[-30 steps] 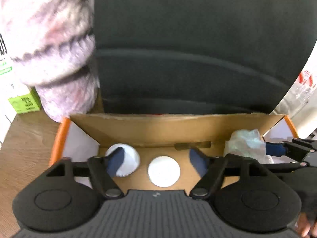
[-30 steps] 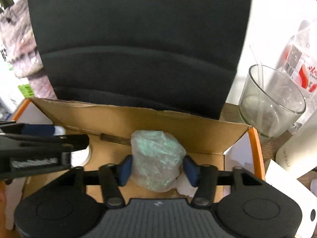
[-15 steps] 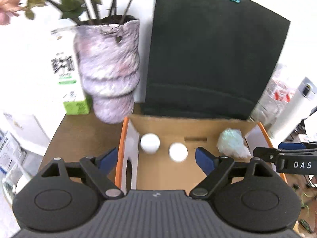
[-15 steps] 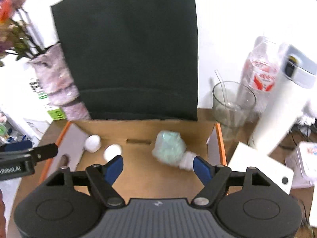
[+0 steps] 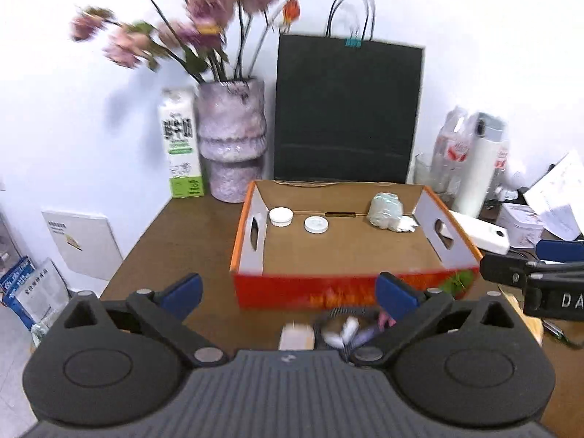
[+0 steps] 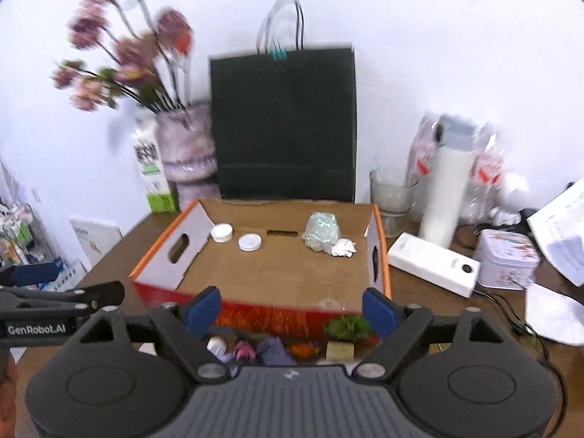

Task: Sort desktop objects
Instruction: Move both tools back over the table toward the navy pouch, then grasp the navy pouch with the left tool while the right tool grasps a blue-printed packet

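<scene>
A cardboard box (image 5: 255, 233) with an orange rim stands open on the brown desk. Two white lids (image 5: 280, 216) (image 5: 316, 225) lie at its far left, and a crumpled greenish plastic wrap (image 5: 385, 210) with a white paper wad (image 5: 405, 224) lies at its far right. My left gripper (image 5: 288, 292) hangs in front of the box's near wall, jaws opening wide, nothing between them. My right gripper (image 6: 292, 308) is beside it at the same distance, jaws also opening and empty. The box (image 6: 175, 255), lids (image 6: 222, 233) and wrap (image 6: 321, 231) lie well beyond both.
Small clutter (image 6: 255, 350) and a tiny potted plant (image 6: 345, 328) sit just before the box. Behind it stand a flower vase (image 5: 231, 146), a milk carton (image 5: 181, 146) and a black paper bag (image 5: 346, 116). A glass (image 6: 392, 197), white bottle (image 6: 447, 197), white case (image 6: 432, 264) and tin (image 6: 507, 262) crowd the right.
Both grippers have drawn back and upward out of the box and widened. The right one let go of the plastic wrap, which stays in the box; the left one left the lids.
</scene>
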{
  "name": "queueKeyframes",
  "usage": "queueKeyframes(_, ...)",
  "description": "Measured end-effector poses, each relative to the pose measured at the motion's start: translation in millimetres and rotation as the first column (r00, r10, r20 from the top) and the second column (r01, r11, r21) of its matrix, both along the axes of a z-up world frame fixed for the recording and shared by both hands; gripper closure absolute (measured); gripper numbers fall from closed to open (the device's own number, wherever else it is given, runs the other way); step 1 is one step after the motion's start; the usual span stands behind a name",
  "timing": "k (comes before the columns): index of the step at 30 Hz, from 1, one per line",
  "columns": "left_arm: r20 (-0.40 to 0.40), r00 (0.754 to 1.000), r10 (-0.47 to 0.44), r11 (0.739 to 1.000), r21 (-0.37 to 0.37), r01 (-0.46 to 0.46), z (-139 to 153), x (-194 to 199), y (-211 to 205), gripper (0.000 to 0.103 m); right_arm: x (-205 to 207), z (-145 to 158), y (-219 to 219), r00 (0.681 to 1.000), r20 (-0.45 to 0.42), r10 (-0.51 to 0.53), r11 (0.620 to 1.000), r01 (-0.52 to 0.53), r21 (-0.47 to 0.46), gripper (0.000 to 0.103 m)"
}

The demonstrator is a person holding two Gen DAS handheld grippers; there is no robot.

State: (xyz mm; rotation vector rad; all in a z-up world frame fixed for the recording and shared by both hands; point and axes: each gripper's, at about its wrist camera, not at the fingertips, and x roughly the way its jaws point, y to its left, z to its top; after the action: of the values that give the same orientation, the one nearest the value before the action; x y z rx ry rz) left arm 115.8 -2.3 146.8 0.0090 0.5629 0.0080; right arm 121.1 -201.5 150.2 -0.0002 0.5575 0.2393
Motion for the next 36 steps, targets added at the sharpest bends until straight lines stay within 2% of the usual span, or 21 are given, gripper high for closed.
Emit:
queueKeyframes(4,0.097,0.995,-0.028,0.999,0.026,0.025,-28.3,-78.1,-8.1,0.0,-78.6,-31.3,-5.7,0.996,0.084,0.01,1.0,-0.008,-0.018,0.016)
queueKeyframes(7,0.159,0.987,-0.008,1.0,-0.008,0.009,-63.1,-137.8,-7.6,0.0,-130.9,-61.9,-7.5,0.995,0.092,0.029,0.999,-0.027,-0.023,0.014)
queueKeyframes(11,0.147,0.989,0.0,1.0,0.003,0.0,-99.7,-188.4,-8.2,0.0,-186.7,-92.6,-8.2,0.997,0.078,0.023,1.0,-0.024,0.016,0.014)
queueKeyframes(12,0.161,0.987,-0.01,1.0,0.026,0.006,-107.2,-199.4,-7.8,0.0,-198.2,-97.4,-8.4,0.996,0.084,0.029,0.999,-0.03,0.019,0.014)
queueKeyframes(14,0.146,0.989,0.026,0.998,0.052,-0.034,-114.7,-213.0,-7.5,0.0,-222.4,-104.9,-8.1,0.99,0.136,0.022,0.999,-0.019,-0.027,0.014)
queueKeyframes(16,0.144,0.989,0.016,1.0,-0.001,-0.016,-115.4,-223.0,-3.8,0.0,-240.6,-109.6,-9.2,0.986,0.169,-0.015,0.998,0.025,-0.055,0.014)
queueKeyframes(20,0.182,0.983,0.025,1.0,-0.023,-0.021,-114.7,-234.4,-4.3,0.0,-262.3,-116.0,-20.2,0.987,0.158,-0.043,0.999,0.037,0.036,0.014)
queueKeyframes(22,0.167,0.986,0.004,1.0,-0.026,0.0,-116.8,-233.2,-4.4,0.0,-265.9,-118.8,-23.2,0.988,0.147,-0.04,0.998,0.033,0.049,0.014)
queueKeyframes(25,0.126,0.992,-0.019,0.998,-0.06,0.026,-117.4,-226.6,-2.2,0.0,-262.0,-119.7,-25.1,0.99,0.135,-0.026,0.999,0.024,0.021,0.015)
queueKeyframes(30,0.072,0.996,-0.059,0.989,-0.129,0.068,-113.2,-196.6,4.6,0.0,-227.7,-105.4,-34.7,0.993,0.112,-0.035,0.998,0.03,0.049,0.019)
queueKeyframes(32,0.064,0.994,-0.09,0.989,-0.115,0.097,-110.3,-172.9,0.5,0.001,-203.8,-101.3,-40.6,0.994,0.105,-0.031,0.998,0.025,0.06,0.02)
queueKeyframes(36,0.078,0.987,-0.142,0.988,-0.048,0.146,-104.1,-117.2,-15.8,0.002,-146.7,-90.0,-44.8,0.992,0.117,-0.042,0.999,0.042,0.001,0.027)
